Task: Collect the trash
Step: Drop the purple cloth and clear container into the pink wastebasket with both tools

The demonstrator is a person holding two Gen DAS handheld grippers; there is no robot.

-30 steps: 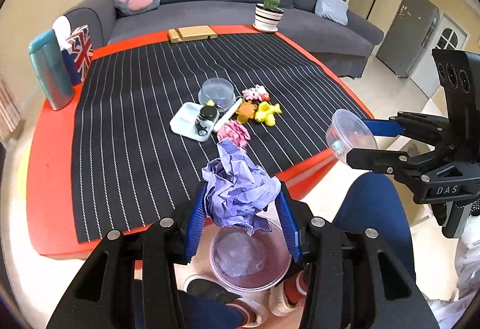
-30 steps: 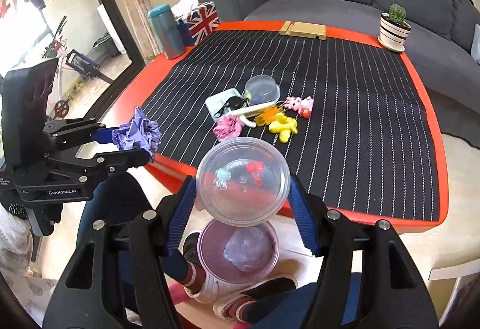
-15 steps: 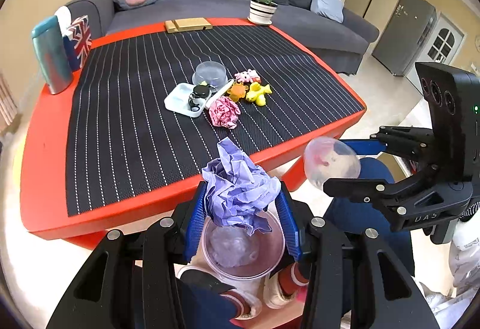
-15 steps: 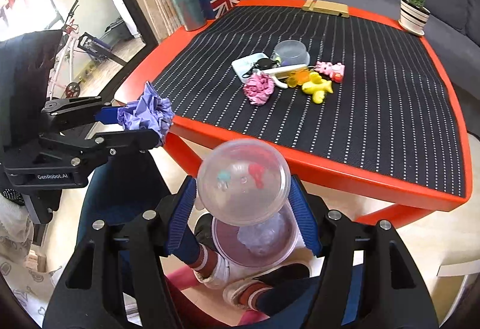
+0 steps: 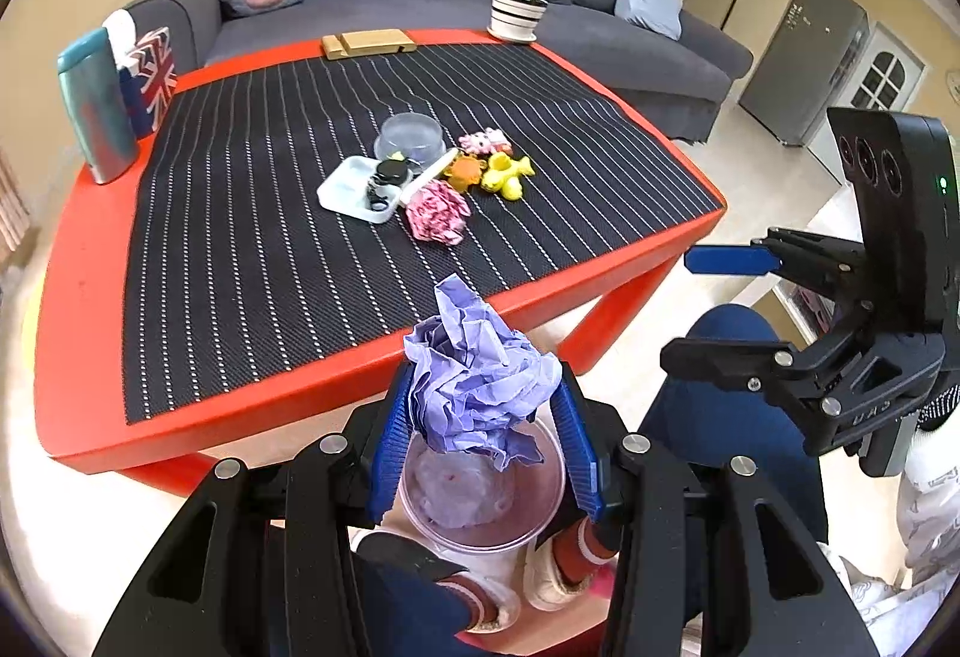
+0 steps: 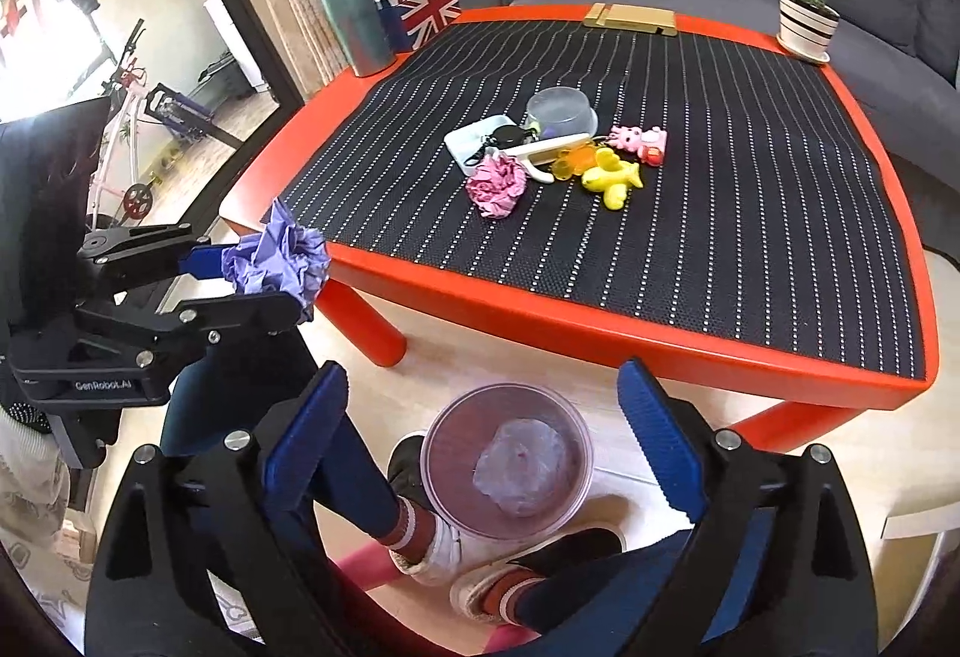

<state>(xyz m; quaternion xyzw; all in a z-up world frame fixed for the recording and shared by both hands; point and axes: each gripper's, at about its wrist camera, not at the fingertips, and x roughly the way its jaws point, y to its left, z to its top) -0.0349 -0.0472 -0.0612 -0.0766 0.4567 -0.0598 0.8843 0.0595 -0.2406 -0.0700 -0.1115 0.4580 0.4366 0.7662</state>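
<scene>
Here, in the left wrist view, we hold the left hand-held gripper (image 5: 483, 438) closed on a crumpled purple paper ball (image 5: 477, 393), directly above the round bin (image 5: 543, 522) on the floor by our feet, so the paper can fall straight in once we let go. The right hand-held gripper (image 5: 711, 303) is off to the side w/ nothing between its jaws. On the desk (image 5: 90, 297) a pink paper ball (image 5: 437, 218) lies beside a small white tray (image 5: 342, 186) & some toys; probably the next trash to take.

In the right wrist view, the right hand-held gripper (image 6: 483, 423) has just been opening; its jaws stand wide apart and empty, above the bin (image 6: 444, 435). Inside lies a clear plastic piece (image 6: 521, 462), which we judge was let go there. The left hand-held gripper (image 6: 252, 276) shows at left, the purple ball (image 6: 279, 258) clamped in it, near the desk (image 6: 600, 312) corner.
</scene>
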